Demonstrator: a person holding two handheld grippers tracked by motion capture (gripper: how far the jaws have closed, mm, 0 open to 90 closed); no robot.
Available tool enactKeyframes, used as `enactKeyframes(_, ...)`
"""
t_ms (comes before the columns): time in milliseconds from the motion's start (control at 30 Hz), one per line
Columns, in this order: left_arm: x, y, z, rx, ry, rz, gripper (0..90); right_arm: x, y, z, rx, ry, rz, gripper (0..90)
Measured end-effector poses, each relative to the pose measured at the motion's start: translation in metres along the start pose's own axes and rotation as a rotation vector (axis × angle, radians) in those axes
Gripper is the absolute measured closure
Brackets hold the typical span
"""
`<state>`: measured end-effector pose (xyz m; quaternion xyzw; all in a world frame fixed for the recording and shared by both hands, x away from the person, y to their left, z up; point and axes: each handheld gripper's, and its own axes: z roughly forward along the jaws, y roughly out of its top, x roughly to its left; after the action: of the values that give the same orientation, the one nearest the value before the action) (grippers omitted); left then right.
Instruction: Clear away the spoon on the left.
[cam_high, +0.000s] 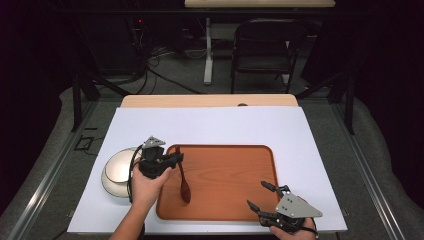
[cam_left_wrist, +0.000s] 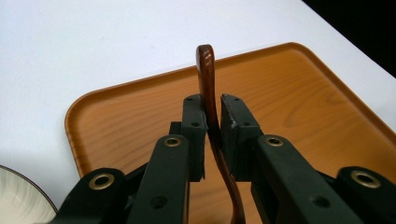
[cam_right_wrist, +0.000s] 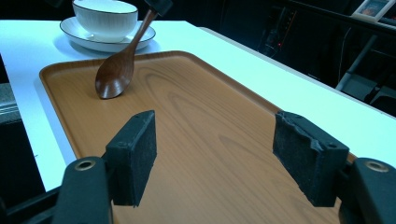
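Note:
A dark wooden spoon (cam_high: 184, 187) stands tilted on the wooden tray (cam_high: 230, 180), its bowl end resting on the tray's left part and its handle raised. My left gripper (cam_high: 177, 159) is at the handle's top. In the left gripper view the handle (cam_left_wrist: 205, 65) lies between the pads, against one pad with a thin gap to the other, so the left gripper (cam_left_wrist: 213, 105) is open around it. My right gripper (cam_high: 257, 194) hovers wide open and holds nothing over the tray's near right corner. The right gripper view shows the spoon (cam_right_wrist: 114, 77) leaning up toward the left gripper (cam_right_wrist: 159, 4).
A white bowl (cam_high: 117, 172) on a saucer (cam_right_wrist: 88, 39) sits on the white table sheet just left of the tray. A chair (cam_high: 262, 47) and cables are on the floor beyond the table. The tray's middle and right (cam_right_wrist: 196, 107) are bare.

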<state>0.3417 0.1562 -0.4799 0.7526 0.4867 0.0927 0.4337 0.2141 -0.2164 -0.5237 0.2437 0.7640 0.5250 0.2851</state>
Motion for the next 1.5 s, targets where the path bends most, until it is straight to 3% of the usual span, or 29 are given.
enactKeyframes(300, 0.016, 0.001, 0.027, 0.044, 0.025, -0.092, 78.6, 0.000, 0.000, 0.000, 0.000, 0.003, 0.003, 30.1)
enactKeyframes(433, 0.027, 0.001, 0.042, 0.068, 0.027, -0.153, 78.7, 0.000, 0.000, 0.000, 0.001, 0.007, 0.006, 30.1)
enactKeyframes(600, 0.032, -0.003, 0.053, 0.084, 0.040, -0.189, 78.2, 0.000, -0.001, 0.000, 0.000, 0.007, 0.006, 30.1)
enactKeyframes(1133, 0.035, -0.014, 0.069, 0.089, 0.068, -0.232, 76.9, 0.000, 0.000, 0.001, 0.002, 0.012, 0.005, 30.1)
enactKeyframes(1500, 0.033, -0.017, 0.072, 0.087, 0.081, -0.230, 76.6, 0.000, 0.000, 0.000, 0.002, 0.012, 0.005, 30.2)
